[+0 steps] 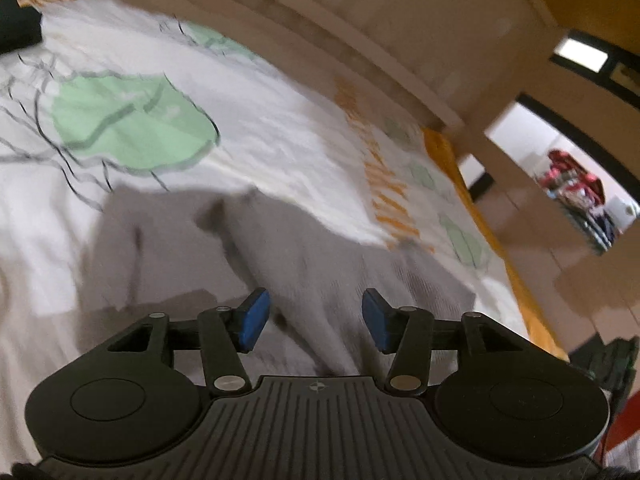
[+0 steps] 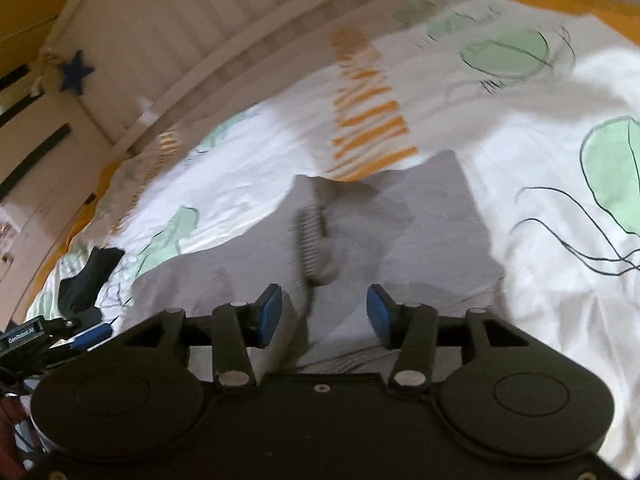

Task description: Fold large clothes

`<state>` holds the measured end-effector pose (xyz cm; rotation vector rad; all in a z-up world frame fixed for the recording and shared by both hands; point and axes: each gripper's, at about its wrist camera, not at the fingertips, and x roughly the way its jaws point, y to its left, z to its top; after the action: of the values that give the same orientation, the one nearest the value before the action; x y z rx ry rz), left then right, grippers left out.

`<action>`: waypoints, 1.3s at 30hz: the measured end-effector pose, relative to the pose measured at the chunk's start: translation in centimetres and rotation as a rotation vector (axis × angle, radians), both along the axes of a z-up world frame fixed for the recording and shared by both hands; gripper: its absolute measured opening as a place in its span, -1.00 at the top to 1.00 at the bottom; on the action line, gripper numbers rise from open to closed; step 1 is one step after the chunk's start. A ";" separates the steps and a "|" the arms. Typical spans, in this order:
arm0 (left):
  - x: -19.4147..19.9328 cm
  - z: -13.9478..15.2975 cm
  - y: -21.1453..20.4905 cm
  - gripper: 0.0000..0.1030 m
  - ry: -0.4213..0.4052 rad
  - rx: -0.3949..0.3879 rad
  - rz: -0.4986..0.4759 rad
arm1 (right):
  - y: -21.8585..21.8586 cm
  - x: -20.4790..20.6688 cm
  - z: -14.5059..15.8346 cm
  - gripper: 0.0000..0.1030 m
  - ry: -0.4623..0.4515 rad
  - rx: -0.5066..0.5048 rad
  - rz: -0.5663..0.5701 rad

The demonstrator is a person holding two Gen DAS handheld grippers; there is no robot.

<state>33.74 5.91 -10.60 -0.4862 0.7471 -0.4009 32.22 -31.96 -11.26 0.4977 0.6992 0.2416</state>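
Note:
A grey garment (image 1: 304, 256) lies rumpled on a bed with a white sheet printed with green jellyfish (image 1: 132, 120). My left gripper (image 1: 316, 318) hangs just above the garment with its blue pads (image 1: 254, 318) apart and nothing between them. In the right wrist view the same grey garment (image 2: 420, 232) shows a ribbed neckband (image 2: 312, 240) running toward me. My right gripper (image 2: 326, 314) is open above the garment, the neckband just beyond the gap. Both views are motion blurred.
A padded beige headboard (image 1: 360, 20) runs along the far side of the bed. A dark piece of clothing (image 2: 86, 276) lies on the sheet at the left, near the other gripper (image 2: 36, 340). An orange bed edge (image 1: 500, 248) and a doorway (image 1: 568, 184) are to the right.

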 end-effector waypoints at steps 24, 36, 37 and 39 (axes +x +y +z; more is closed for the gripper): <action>1.3 -0.3 -0.3 0.91 -0.055 -0.014 0.010 | 0.7 6.0 0.3 0.53 -0.090 0.400 0.099; 0.7 -2.4 0.7 0.88 0.039 0.079 -0.014 | 0.8 2.9 -1.7 0.00 0.047 0.012 -0.006; 0.6 -2.2 0.6 0.87 0.028 0.105 -0.021 | 0.9 2.6 -1.2 -0.04 0.034 -0.027 -0.010; 0.4 -1.8 0.5 0.86 0.013 0.142 -0.027 | 1.2 1.4 -0.1 -0.05 0.001 -0.085 -0.038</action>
<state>34.15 6.39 -12.43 -0.3461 0.7895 -0.3671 33.66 -30.72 -11.38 0.4298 0.6979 0.1752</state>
